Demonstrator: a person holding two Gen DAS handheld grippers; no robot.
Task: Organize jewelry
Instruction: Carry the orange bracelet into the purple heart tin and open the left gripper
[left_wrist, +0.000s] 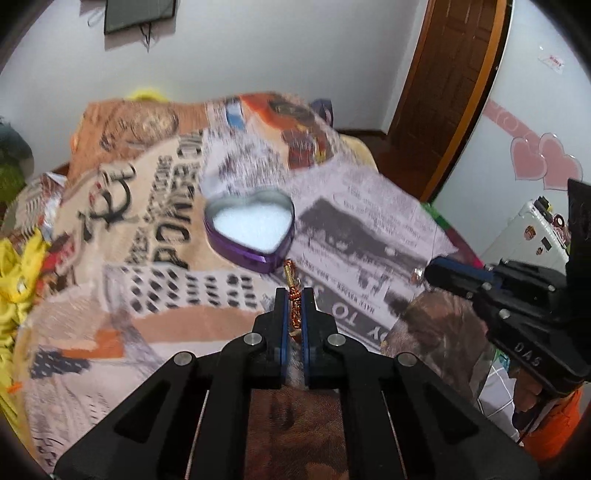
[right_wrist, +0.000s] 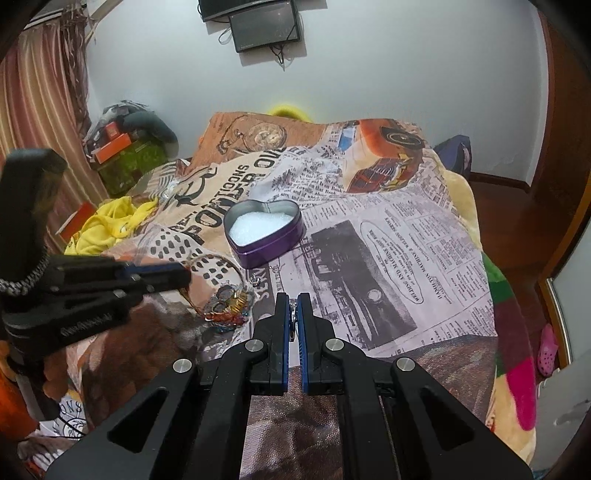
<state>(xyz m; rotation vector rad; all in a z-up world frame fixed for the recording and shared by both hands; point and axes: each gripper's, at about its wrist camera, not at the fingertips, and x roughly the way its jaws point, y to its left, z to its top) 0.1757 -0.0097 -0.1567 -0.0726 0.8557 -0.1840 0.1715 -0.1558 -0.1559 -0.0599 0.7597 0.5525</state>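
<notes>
A purple heart-shaped tin (left_wrist: 255, 230) with white padding lies open on the printed blanket; it also shows in the right wrist view (right_wrist: 264, 230). My left gripper (left_wrist: 294, 293) is shut on an orange-and-gold beaded chain (left_wrist: 293, 295) with a gold clasp, just in front of the tin. My right gripper (right_wrist: 293, 299) is shut on a small silver piece (right_wrist: 293, 314). It shows at the right of the left wrist view (left_wrist: 428, 271), a small silver piece (left_wrist: 417, 275) at its tip. A pile of bangles and jewelry (right_wrist: 229, 299) lies left of my right gripper, under the left gripper (right_wrist: 184, 275).
The blanket (right_wrist: 388, 240) with newspaper print covers a bed. Yellow cloth (right_wrist: 107, 225) lies at its left edge. A green box with orange packs (right_wrist: 125, 158) stands far left. A wooden door (left_wrist: 443, 92) and a white appliance (left_wrist: 535, 236) are to the right.
</notes>
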